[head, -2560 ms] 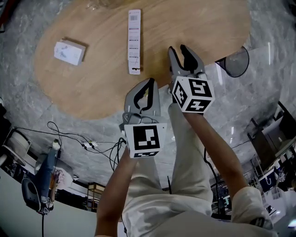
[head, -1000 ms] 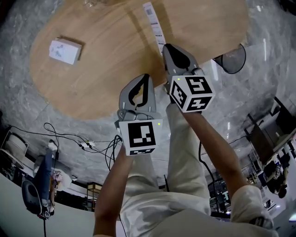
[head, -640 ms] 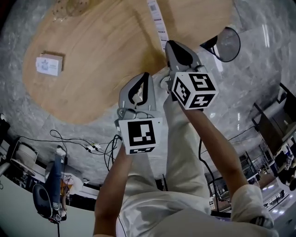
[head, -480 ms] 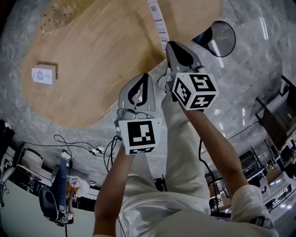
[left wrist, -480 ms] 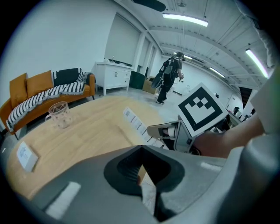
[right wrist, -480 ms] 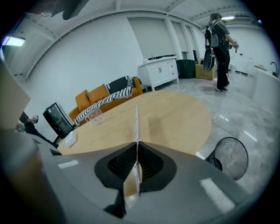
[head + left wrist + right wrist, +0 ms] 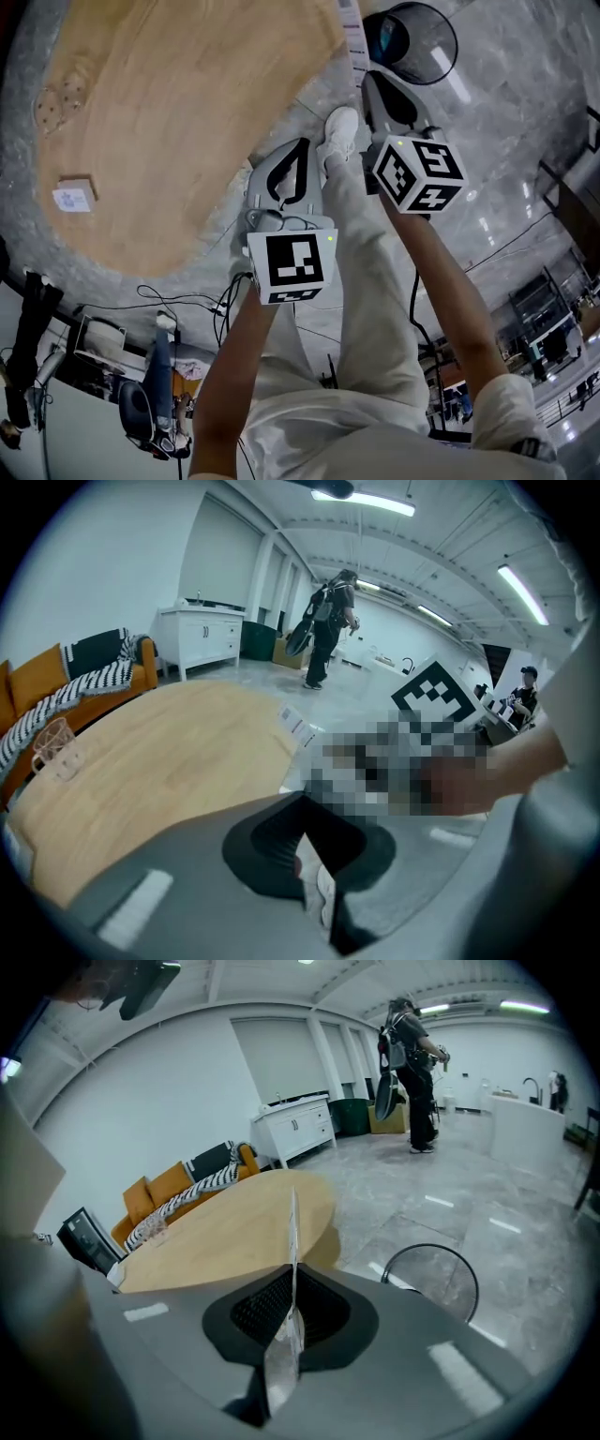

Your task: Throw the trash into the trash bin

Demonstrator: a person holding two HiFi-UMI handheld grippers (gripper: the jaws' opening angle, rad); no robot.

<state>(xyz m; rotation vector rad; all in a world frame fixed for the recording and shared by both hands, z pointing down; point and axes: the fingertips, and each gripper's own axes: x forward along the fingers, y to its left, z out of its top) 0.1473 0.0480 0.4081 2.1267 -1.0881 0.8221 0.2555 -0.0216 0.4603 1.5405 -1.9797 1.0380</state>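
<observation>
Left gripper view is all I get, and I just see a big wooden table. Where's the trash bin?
Observer: The trash bin is black wire. It stands on the floor just past the table's edge, right ahead of the right tongs.
Operator: Are those tongs holding any trash?
Observer: Yes. They're shut on a long white paper strip, and it sticks out toward the bin.
Operator: Is anything else on the table?
Observer: A small white box lies on it, far over at the left in the head view.
</observation>
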